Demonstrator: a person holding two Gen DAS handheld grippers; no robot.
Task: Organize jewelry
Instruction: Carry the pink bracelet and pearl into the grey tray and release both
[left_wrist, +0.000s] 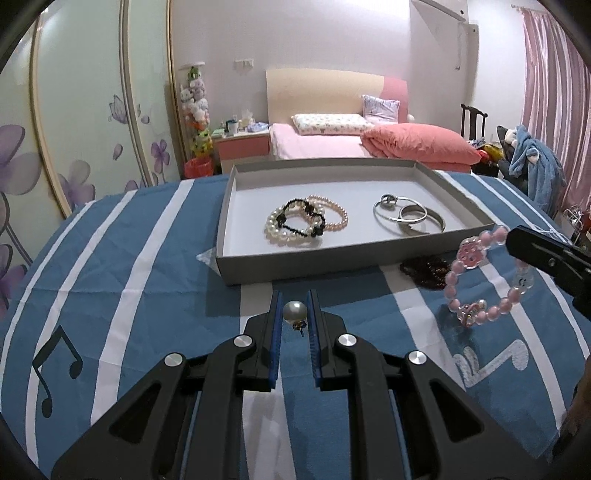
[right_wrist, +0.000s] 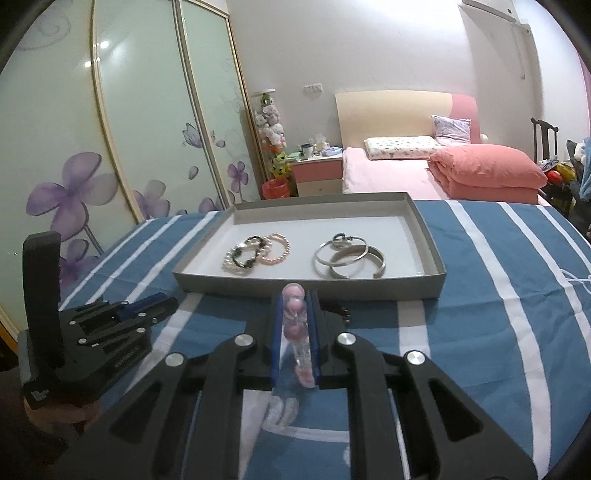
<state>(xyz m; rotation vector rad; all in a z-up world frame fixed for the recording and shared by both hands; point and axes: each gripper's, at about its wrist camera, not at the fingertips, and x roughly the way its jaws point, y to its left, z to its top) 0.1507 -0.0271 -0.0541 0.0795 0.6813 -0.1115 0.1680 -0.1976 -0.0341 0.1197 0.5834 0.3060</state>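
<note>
Left gripper (left_wrist: 293, 321) clenched on one round white pearl earring (left_wrist: 294, 311), post pointing down, low centre. Right gripper (right_wrist: 294, 317) grasping one pink bead bracelet (right_wrist: 295, 325), ring edge-on, hanging. Shallow grey cardboard tray (left_wrist: 369, 254) mid-frame on blue-white striped surface (left_wrist: 129, 258): three bead bracelets (left_wrist: 295, 221), three silver bangles (left_wrist: 408, 216). One dark bead bracelet (left_wrist: 424, 271) beside tray.

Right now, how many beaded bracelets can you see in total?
5. Three overlap in the tray's left half: white pearl, black, pink pearl. A dark one lies on the cloth before the tray. The right gripper holds a pink one.
</note>
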